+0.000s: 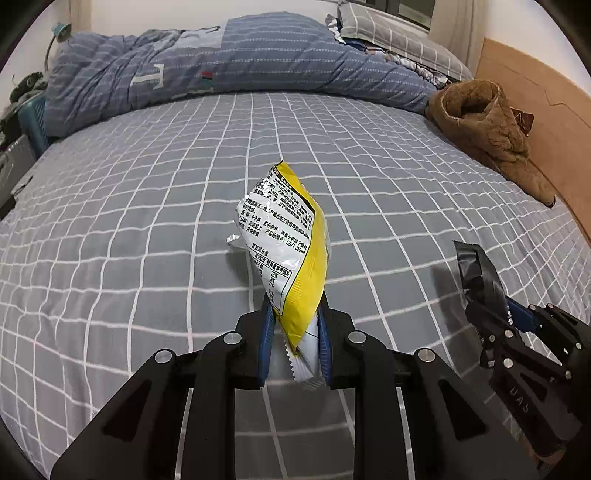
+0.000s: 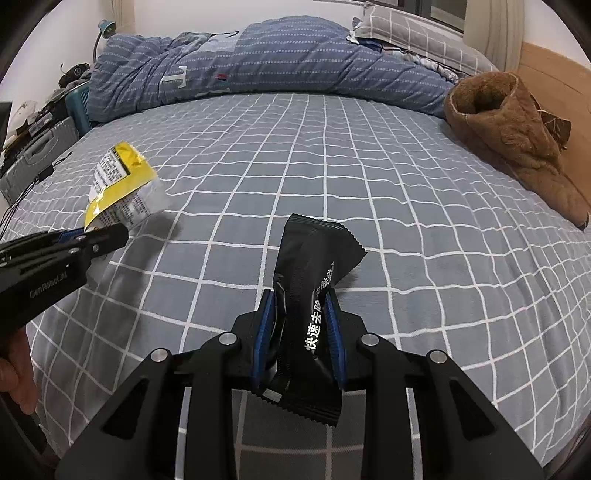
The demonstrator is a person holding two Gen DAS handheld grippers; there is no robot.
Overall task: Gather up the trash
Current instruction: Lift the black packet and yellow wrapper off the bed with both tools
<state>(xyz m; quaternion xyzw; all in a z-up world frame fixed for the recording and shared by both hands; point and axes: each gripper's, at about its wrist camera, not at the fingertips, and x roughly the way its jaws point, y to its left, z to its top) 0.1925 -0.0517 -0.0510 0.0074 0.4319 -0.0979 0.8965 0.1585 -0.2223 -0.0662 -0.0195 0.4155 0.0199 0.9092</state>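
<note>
Left wrist view shows a yellow and white snack wrapper [image 1: 284,251] pinched between the blue-padded fingers [image 1: 266,339] of the left gripper [image 1: 293,317], its lower sealed edge poking back behind the pads and its printed upper part standing up clear of the bed [image 1: 147,221]. A small scrap of silver foil [image 1: 232,240] lies on the checked grey sheet just beside the wrapper's left edge. To the right of the yellow wrapper, the right gripper [image 1: 491,306] grips a black sachet [image 1: 476,273], which likewise sits above the sheet.

From the right wrist camera, the black sachet [image 2: 314,295] with white printed characters is squeezed between the right gripper's [image 2: 301,306] blue fingers [image 2: 334,332], crumpled at the waist where the pads press it, its serrated end hanging below them. Left of it the left gripper [image 2: 105,232] carries the yellow wrapper [image 2: 122,184], and part of a hand [image 2: 16,365] shows at the frame edge.

Beyond the sachet, a rumpled blue striped duvet [image 2: 258,62] runs along the far side of the bed. A brown fleece garment [image 2: 509,125] lies to the right of the sachet against a wooden headboard [image 2: 554,70], with a checked pillow [image 2: 417,33] behind it.
</note>
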